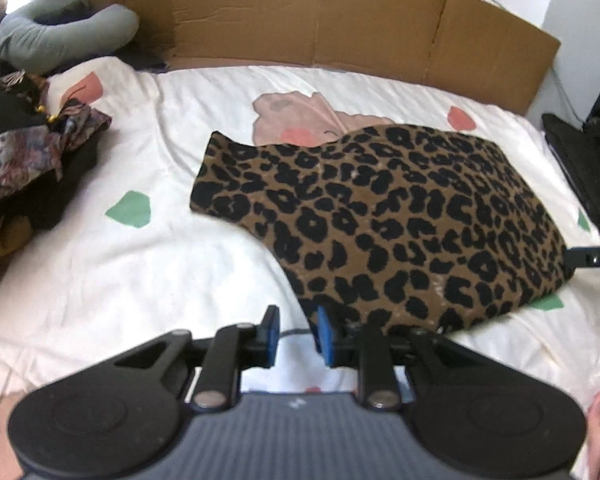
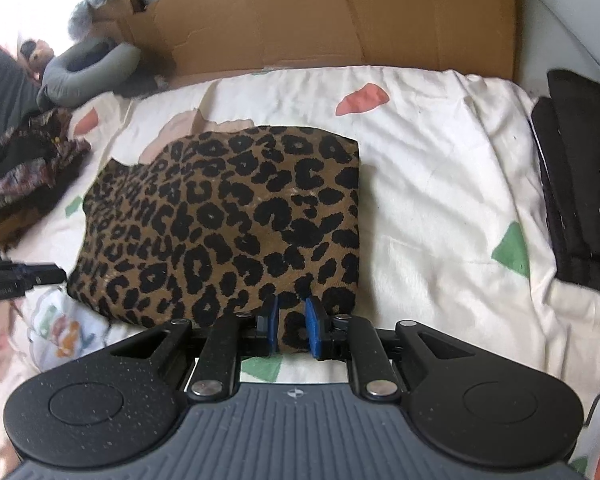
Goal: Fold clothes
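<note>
While the leopard-print garment lies folded into a compact block at the middle of the bed sheet, the fold looks nearly finished and both tools sit at its near edge. Seen from the left wrist, the left gripper has its jaws narrowly parted with only pale sheet showing between them; the garment's near corner lies just beside the blue pad at about 1 o'clock from the gap, so nothing is held. From the right wrist, the right gripper straddles the near hem of the garment, cloth showing between its narrowly parted jaws; whether the pads actually press on it I cannot tell.

A heap of unfolded clothes waits at 9 o'clock in the left view, a dark stack lies at 3 o'clock in the right view, and cardboard stands at 12 o'clock.

My judgement: the next move calls either for one last fold or for carrying the block to the stack, with both grippers taking a firm bite through all layers so it does not fall open
</note>
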Demonstrator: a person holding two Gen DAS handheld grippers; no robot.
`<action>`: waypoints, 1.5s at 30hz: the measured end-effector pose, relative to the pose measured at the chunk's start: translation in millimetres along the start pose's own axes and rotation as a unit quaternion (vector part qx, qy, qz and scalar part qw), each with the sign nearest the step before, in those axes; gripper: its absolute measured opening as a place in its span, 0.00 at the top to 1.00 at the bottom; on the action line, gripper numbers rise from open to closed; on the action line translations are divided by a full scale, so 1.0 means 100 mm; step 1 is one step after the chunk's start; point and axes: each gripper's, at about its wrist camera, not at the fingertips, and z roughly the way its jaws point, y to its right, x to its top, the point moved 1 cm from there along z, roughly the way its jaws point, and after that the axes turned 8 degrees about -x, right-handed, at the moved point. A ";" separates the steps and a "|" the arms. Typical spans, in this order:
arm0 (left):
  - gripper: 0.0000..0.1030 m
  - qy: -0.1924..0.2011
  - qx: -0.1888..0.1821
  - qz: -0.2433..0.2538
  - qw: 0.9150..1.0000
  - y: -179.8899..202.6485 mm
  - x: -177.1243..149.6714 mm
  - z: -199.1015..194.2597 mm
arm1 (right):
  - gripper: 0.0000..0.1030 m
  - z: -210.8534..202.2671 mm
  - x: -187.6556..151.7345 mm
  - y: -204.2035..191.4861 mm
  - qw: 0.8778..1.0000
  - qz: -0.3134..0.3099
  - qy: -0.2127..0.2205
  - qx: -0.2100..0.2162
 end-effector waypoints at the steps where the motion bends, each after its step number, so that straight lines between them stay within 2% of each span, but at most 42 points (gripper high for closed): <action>1: 0.78 0.001 -0.005 0.001 1.000 0.04 0.00 0.00 | 0.79 -0.01 -0.01 0.01 1.000 0.006 -0.002 0.001; 9: 0.78 0.004 -0.048 0.005 0.999 0.34 0.03 0.09 | 0.78 -0.03 -0.14 0.06 0.999 0.045 -0.026 0.014; 11: 0.78 0.001 -0.054 0.011 0.999 0.40 0.04 0.15 | 0.74 -0.01 -0.16 0.09 0.997 0.064 -0.032 0.025; 13: 0.78 -0.007 -0.052 0.019 0.998 0.43 0.01 0.24 | 0.68 0.01 -0.18 0.13 0.995 0.082 -0.036 0.033; 17: 0.79 -0.020 -0.053 0.018 0.998 0.38 -0.03 0.36 | 0.67 0.06 -0.20 0.22 0.991 0.117 -0.043 0.038; 20: 0.79 -0.019 -0.041 0.026 0.999 0.35 -0.03 0.32 | 0.63 0.08 -0.22 0.31 0.988 0.142 -0.044 0.039; 27: 0.79 -0.019 -0.024 -0.030 0.999 0.08 -0.05 0.14 | 0.60 0.13 -0.26 0.43 0.979 0.190 -0.042 0.057; 28: 0.76 -0.020 -0.022 -0.033 0.999 0.06 -0.06 0.13 | 0.57 0.15 -0.27 0.44 0.977 0.198 -0.044 0.062; 30: 0.72 -0.022 -0.017 -0.040 0.999 0.00 -0.09 0.13 | 0.57 0.18 -0.29 0.46 0.973 0.215 -0.046 0.072; 35: 0.72 -0.022 -0.039 -0.078 0.996 -0.11 -0.09 0.15 | 0.57 0.25 -0.32 0.53 0.964 0.248 -0.045 0.085; 38: 0.72 -0.022 -0.055 -0.092 0.994 -0.14 -0.08 0.16 | 0.57 0.31 -0.34 0.60 0.953 0.283 -0.046 0.098; 41: 0.72 -0.020 -0.068 -0.107 0.992 -0.17 -0.09 0.19 | 0.58 0.37 -0.41 0.71 0.931 0.344 -0.046 0.116; 43: 0.72 -0.018 -0.075 -0.119 0.990 -0.19 -0.08 0.22 | 0.59 0.39 -0.44 0.74 0.921 0.366 -0.046 0.126; 44: 0.72 -0.018 -0.078 -0.126 0.989 -0.21 -0.08 0.22 | 0.66 0.40 -0.45 0.76 0.917 0.374 -0.048 0.130; 45: 0.72 -0.016 -0.082 -0.134 0.987 -0.23 -0.09 0.23 | 0.77 0.40 -0.46 0.78 0.913 0.382 -0.049 0.133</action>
